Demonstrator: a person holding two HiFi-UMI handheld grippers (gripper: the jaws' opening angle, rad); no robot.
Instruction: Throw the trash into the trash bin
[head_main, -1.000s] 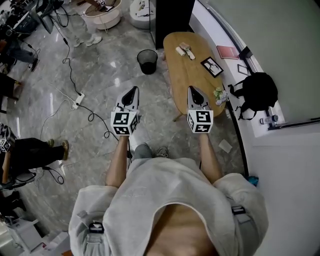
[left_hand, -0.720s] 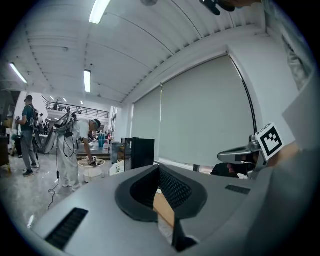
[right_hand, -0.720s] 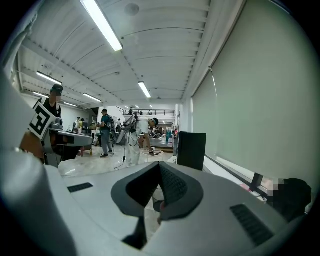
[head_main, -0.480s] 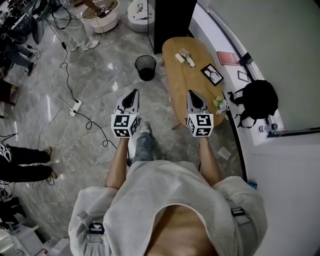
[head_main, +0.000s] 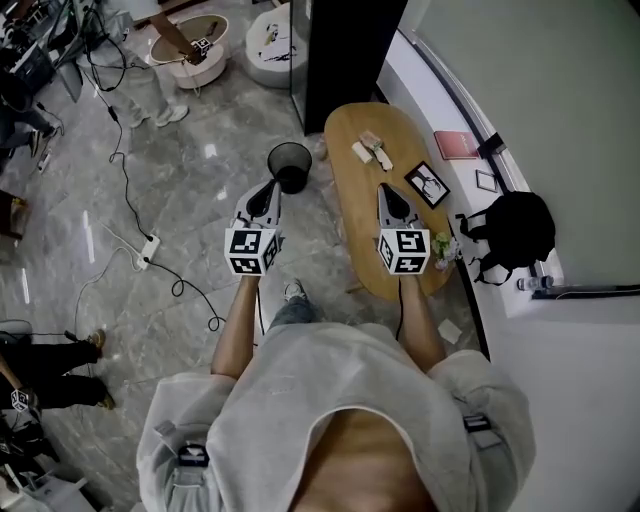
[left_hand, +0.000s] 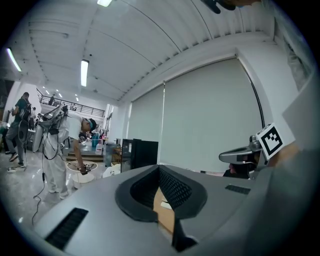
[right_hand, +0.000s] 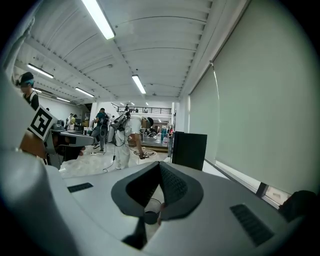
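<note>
Over on the left, a white power strip with its black cable (head_main: 150, 243) is lying across the grey marble floor (head_main: 200, 150). The person is holding the left gripper (head_main: 266, 190) out level in front, its jaws pressed together on nothing. Just beyond its tip the round black mesh trash bin (head_main: 290, 165) is standing on the floor, open at the top, close beside the end of the oval wooden table (head_main: 355, 215). The trash, a few small pale crumpled scraps (head_main: 370, 150), is lying at the table's far end, near the bin but well apart from both grippers. The right gripper (head_main: 388, 192) is hanging over the tabletop, its jaws likewise closed and empty. Further right a black-framed picture (head_main: 427, 185) is lying flat, and a black backpack (head_main: 515, 220) is sitting past the table's edge. I am guessing those scraps are light, soft and easily crushed, so they need only a gentle pinch across the bulkiest part, low against the wood, with jaws opened first.
</note>
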